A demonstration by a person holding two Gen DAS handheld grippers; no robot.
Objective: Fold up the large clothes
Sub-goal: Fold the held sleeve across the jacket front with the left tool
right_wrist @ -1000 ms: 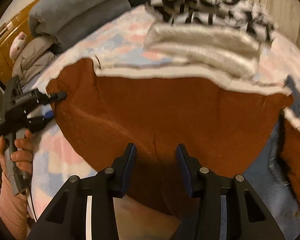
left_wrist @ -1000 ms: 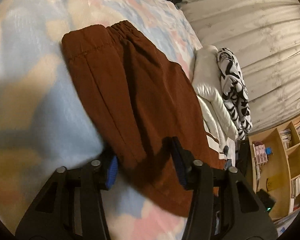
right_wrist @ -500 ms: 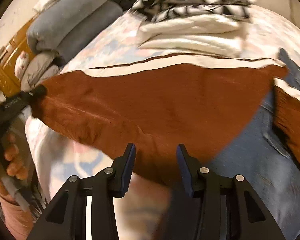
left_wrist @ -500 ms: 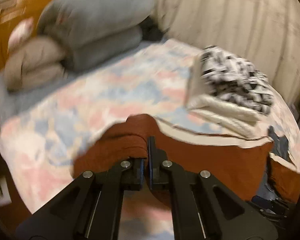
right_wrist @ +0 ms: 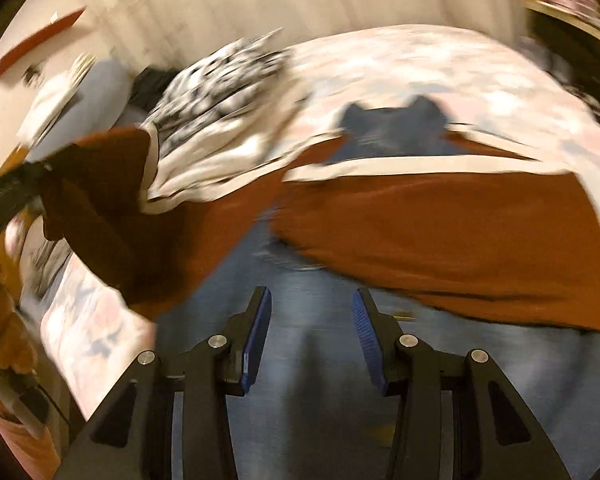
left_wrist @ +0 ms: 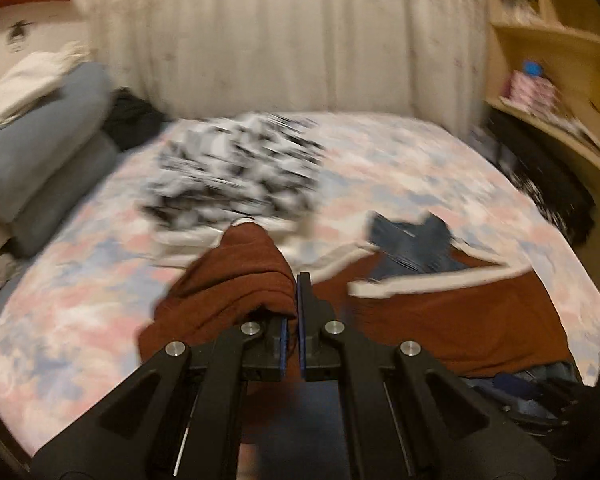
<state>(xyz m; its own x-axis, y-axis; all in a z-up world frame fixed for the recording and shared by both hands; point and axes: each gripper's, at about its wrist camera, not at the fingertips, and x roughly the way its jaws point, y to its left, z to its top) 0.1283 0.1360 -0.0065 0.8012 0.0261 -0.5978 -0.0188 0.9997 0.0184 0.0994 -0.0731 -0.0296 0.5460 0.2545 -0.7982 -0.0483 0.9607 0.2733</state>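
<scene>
A rust-brown garment (left_wrist: 440, 320) with a cream band lies across the bed's near side, partly over blue jeans (left_wrist: 412, 240). My left gripper (left_wrist: 294, 300) is shut on a bunched corner of the brown garment (left_wrist: 240, 276) and holds it lifted. In the right wrist view the same garment (right_wrist: 440, 232) stretches from the right to the lifted corner at the left, where the left gripper (right_wrist: 28, 184) holds it. My right gripper (right_wrist: 310, 308) is open and empty above the blue denim (right_wrist: 312, 360). Both views are blurred.
A folded black-and-white patterned cloth on a white one (left_wrist: 236, 176) sits mid-bed. Grey bolsters (left_wrist: 40, 160) lie at the left, a curtain (left_wrist: 280, 32) behind, wooden shelves (left_wrist: 552, 40) at the right. The pastel bedspread (left_wrist: 80, 300) covers the bed.
My left gripper closed on the brown garment's corner and lifted it up. The right gripper stayed open and pulled back toward the near edge; denim now shows beneath it.
</scene>
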